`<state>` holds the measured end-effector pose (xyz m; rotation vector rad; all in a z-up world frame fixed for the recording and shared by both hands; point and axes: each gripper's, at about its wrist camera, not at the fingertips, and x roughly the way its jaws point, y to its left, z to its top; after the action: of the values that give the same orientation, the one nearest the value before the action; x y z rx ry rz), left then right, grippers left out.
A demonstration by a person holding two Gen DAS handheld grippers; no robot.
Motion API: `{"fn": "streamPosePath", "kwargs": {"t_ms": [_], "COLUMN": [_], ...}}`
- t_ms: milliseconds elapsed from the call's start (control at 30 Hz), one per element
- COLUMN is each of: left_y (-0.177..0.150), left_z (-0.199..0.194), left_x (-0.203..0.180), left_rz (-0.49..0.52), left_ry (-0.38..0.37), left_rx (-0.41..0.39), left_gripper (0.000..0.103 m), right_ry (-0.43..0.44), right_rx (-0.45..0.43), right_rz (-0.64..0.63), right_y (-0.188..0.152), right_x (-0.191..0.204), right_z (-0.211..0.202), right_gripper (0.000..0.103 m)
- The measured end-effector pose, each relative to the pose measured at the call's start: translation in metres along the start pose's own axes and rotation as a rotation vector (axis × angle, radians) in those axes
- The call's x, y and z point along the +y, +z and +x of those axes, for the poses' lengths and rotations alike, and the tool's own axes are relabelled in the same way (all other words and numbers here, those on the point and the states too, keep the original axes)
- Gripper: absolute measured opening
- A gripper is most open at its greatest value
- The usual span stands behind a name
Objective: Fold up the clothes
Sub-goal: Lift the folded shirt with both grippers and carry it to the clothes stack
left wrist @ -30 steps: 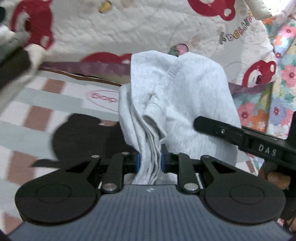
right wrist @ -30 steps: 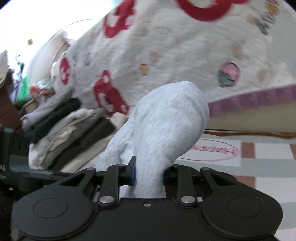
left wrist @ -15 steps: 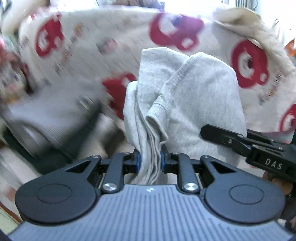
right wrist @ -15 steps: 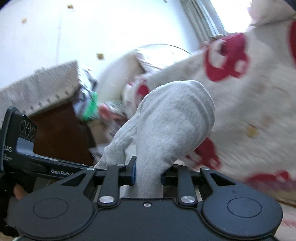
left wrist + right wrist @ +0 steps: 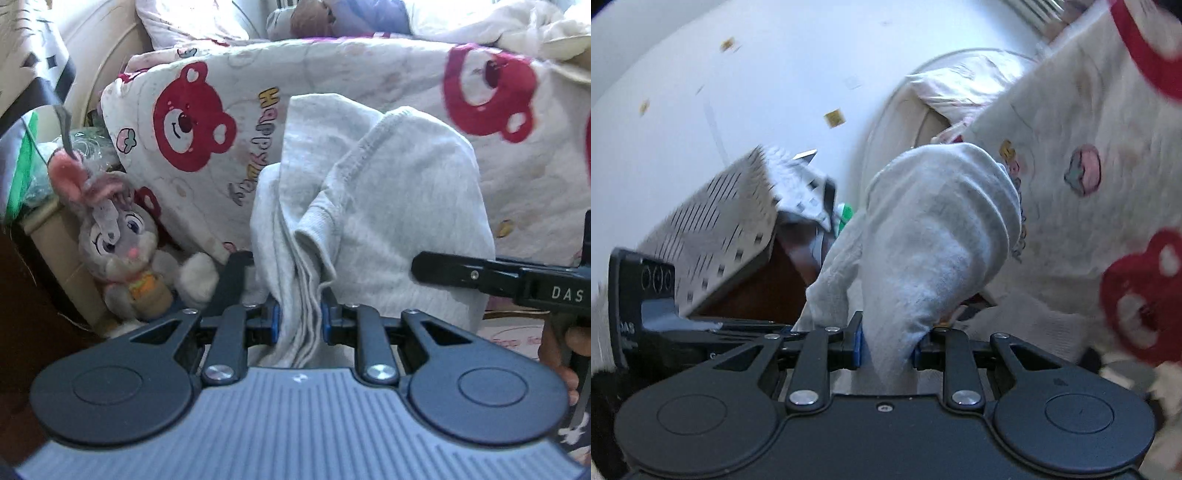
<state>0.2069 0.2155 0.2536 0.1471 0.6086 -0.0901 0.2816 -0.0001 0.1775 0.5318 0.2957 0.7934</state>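
Both your hands swung up off the checked floor mat since a second ago, so now you're facing the bed. Your left gripper (image 5: 298, 320) pinches several stacked layers of the light grey garment (image 5: 388, 206), jaws narrow around it; your right gripper (image 5: 886, 349) clamps one thick bunched fold of the same soft knit, ribbed cuff and stitched seam showing. It hangs between the two grippers, draped and lumpy. Behind: one fuzzy grey plush bunny (image 5: 122, 236), one quilted white bedspread (image 5: 332, 81) with red bear faces.
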Motion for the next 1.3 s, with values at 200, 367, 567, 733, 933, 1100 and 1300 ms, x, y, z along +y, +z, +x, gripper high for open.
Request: {"fn": "streamPosePath", "kwargs": {"t_ms": [200,367,567,733,933,1100,1300], "left_y": [-0.012,-0.036,-0.044,-0.042,-0.042,-0.058,-0.072], "left_z": [0.093,0.119,0.109,0.075,0.081,0.103,0.093], "left_x": [0.012,0.03,0.043,0.048,0.034,0.039,0.036], "left_rz": [0.087,-0.045,-0.114,-0.094,-0.018,-0.158,-0.199], "left_ry": [0.085,0.09,0.042,0.078,0.014,0.176,0.18], "left_rx": [0.093,0.044,-0.013,-0.184,-0.092,0.003,-0.042], "left_gripper": [0.031,0.038,0.038,0.035,0.038,0.049,0.061], "right_ry": [0.054,0.086,0.071,0.021,0.028,-0.031,-0.051], "right_rx": [0.02,0.085,0.136,0.067,0.094,0.197,0.136], "right_rz": [0.335,0.286,0.241,0.652,0.767,0.455,0.206], "right_y": [-0.038,-0.082,-0.084,-0.093,-0.106,-0.084,-0.054], "right_x": [-0.083,-0.086,-0.072,-0.074,-0.073,-0.051,-0.051], "right_z": [0.051,0.05,0.068,0.075,0.073,0.068,0.028], "right_gripper": [0.038,0.049,0.066,0.04,0.035,0.041,0.052]}}
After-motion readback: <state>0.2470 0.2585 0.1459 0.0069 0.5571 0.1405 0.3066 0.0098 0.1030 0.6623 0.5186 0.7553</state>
